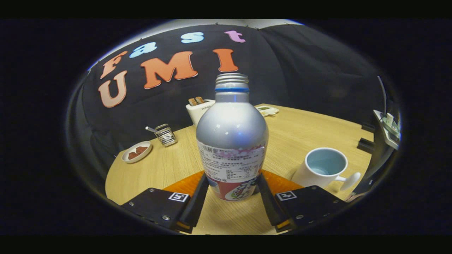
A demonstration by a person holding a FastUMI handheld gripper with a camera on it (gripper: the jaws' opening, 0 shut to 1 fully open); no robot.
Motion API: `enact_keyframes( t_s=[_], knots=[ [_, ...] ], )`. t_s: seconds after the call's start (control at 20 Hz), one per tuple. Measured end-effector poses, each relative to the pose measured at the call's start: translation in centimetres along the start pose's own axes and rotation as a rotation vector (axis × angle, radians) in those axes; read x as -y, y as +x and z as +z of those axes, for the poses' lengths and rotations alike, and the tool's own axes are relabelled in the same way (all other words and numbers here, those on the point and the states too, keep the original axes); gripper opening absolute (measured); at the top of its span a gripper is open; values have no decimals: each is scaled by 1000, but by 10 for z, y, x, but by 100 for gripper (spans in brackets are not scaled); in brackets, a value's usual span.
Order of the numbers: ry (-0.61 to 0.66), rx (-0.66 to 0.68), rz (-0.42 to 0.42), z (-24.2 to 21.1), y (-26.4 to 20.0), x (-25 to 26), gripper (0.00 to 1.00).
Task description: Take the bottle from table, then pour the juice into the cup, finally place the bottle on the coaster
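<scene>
The gripper (231, 188) is down low, close to the table (310, 130). Its two fingers (197, 197) stand a little apart, one on each side of the bottle (231, 141). Each finger touches the bottom part of the bottle, so the gripper has hold of it.

The bottle stands straight up between the fingers. It is silver and round, with a paper label low down and a picture under the label. A blue ring goes around its neck. There is no cap on top, and the screw lines show. You cannot tell if there is juice inside, because the bottle is not see-through.

Just behind the bottle lies a flat orange coaster (279, 181) on the table. Whether the bottle's bottom touches the coaster or the bare wood in front of it is hard to tell.

Next to the coaster, on the right, stands a white cup (323, 169). It is light blue inside. Its handle points away from the bottle. The cup looks empty.

Farther back on the left sits a small white dish (137, 151) with brown bits in it. Near the dish is a little wire basket (165, 134) with something sticking out of it.

Behind the bottle, by the black wall, stands a white box (199, 110) with two brown things poking out of the top. A flat white thing (267, 110) lies at the far side of the table, too small to tell what it is.
</scene>
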State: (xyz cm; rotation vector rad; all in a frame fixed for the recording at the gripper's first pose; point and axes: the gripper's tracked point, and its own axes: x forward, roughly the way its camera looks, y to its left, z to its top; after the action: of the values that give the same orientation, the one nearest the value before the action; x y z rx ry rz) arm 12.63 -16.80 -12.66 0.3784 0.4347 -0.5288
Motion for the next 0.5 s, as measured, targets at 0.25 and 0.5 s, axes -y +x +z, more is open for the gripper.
enact_keyframes(
  t_s=[0.25,0.5],
  knots=[
    [-209,53,-90,-1,19,8,75],
    [-226,62,-102,-12,35,6,76]
  ],
)
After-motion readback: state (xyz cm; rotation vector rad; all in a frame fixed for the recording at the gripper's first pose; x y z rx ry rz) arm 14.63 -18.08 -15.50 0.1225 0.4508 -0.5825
